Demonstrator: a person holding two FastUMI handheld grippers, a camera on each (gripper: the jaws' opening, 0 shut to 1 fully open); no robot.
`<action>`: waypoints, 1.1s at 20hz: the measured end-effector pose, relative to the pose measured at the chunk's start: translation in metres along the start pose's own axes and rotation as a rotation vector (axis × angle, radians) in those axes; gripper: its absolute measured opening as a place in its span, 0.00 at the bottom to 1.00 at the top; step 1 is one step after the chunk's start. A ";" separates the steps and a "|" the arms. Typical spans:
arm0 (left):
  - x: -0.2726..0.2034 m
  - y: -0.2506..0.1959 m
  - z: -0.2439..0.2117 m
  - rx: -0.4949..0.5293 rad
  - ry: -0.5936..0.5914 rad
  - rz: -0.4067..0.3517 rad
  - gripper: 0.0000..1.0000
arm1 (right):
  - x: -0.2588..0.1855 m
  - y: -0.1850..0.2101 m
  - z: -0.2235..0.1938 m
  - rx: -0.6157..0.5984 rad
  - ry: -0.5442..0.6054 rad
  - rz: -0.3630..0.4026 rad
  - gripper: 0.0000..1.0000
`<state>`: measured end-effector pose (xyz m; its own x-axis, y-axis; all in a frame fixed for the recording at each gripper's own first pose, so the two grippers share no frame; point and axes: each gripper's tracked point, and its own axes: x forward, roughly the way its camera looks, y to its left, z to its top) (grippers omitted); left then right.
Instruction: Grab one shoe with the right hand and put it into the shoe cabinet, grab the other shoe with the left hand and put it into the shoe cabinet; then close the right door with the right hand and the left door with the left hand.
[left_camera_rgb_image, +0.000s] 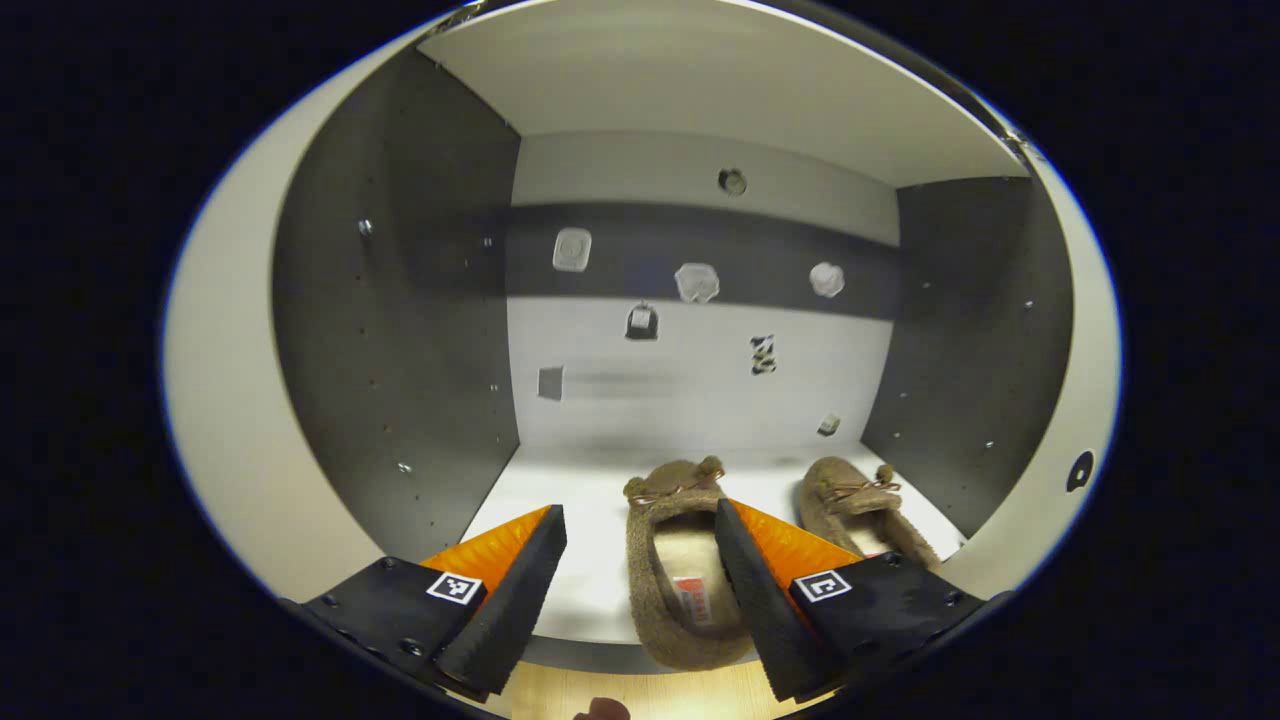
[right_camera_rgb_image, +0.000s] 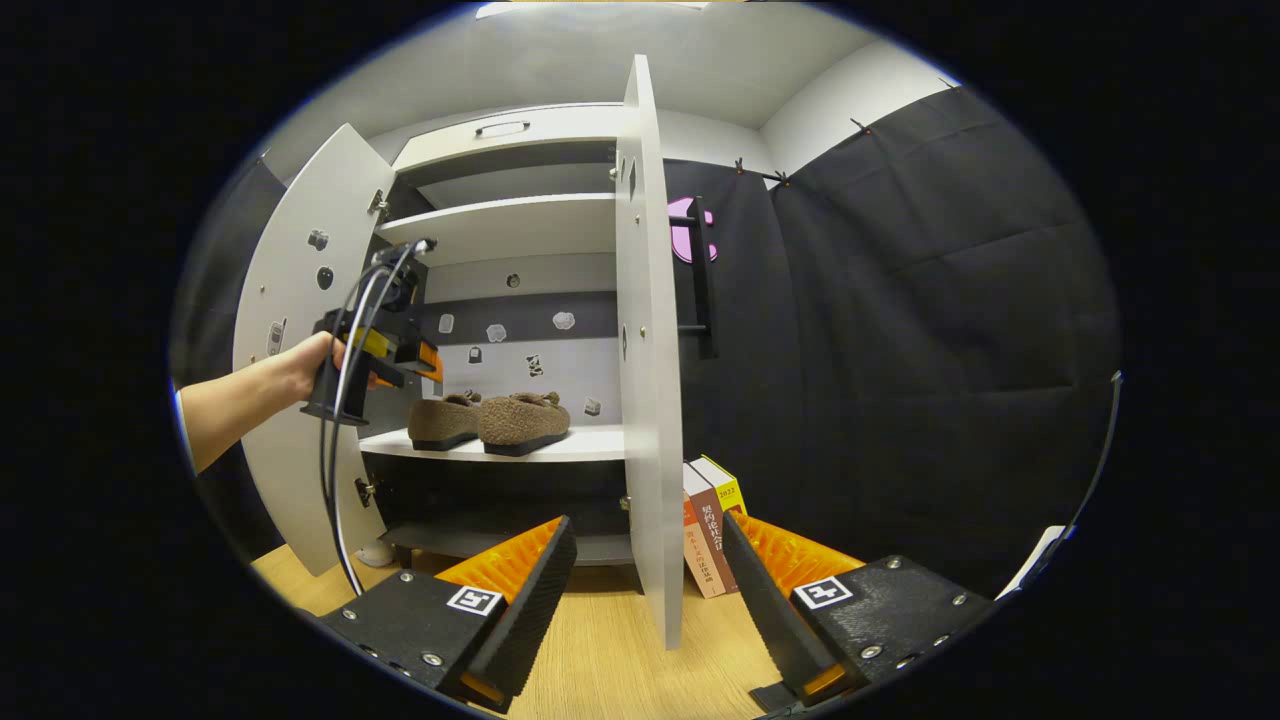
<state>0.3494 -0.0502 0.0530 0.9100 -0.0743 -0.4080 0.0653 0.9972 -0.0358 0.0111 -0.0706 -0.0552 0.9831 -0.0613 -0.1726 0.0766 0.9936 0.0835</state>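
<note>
Brown shoes (right_camera_rgb_image: 490, 420) side by side on cabinet shelf (right_camera_rgb_image: 590, 445), both tools (left_camera_rgb_image: 640, 590) (right_camera_rgb_image: 645, 590) gaping, empty.

In the left gripper view, the near shoe (left_camera_rgb_image: 680, 560) is partly covered along its 3 o'clock side by a finger of the left gripper (left_camera_rgb_image: 640, 590), and the far shoe (left_camera_rgb_image: 860, 505) loses its heel behind that gripper's body. Small stickers (left_camera_rgb_image: 640, 322) on the shoe cabinet's (left_camera_rgb_image: 400, 330) back wall are too blurred to identify. In the right gripper view, the right door (right_camera_rgb_image: 650, 350) hides part of the books (right_camera_rgb_image: 705, 540) at their 9 o'clock side.
</note>
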 end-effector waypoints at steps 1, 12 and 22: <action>-0.017 -0.001 0.009 0.009 -0.036 -0.010 0.97 | 0.001 0.004 0.003 0.005 -0.003 0.010 0.90; -0.187 0.012 -0.054 -0.010 -0.230 -0.002 0.94 | 0.005 0.047 0.015 0.029 -0.041 0.134 0.90; -0.263 0.027 -0.157 -0.047 -0.236 0.100 0.97 | -0.005 0.050 0.015 0.045 -0.035 0.185 0.90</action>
<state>0.0477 -0.0044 0.0165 0.9816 0.0335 -0.1880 -0.0438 0.9977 -0.0509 0.0123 -0.0221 -0.0355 0.9861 0.1184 -0.1165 -0.0998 0.9830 0.1542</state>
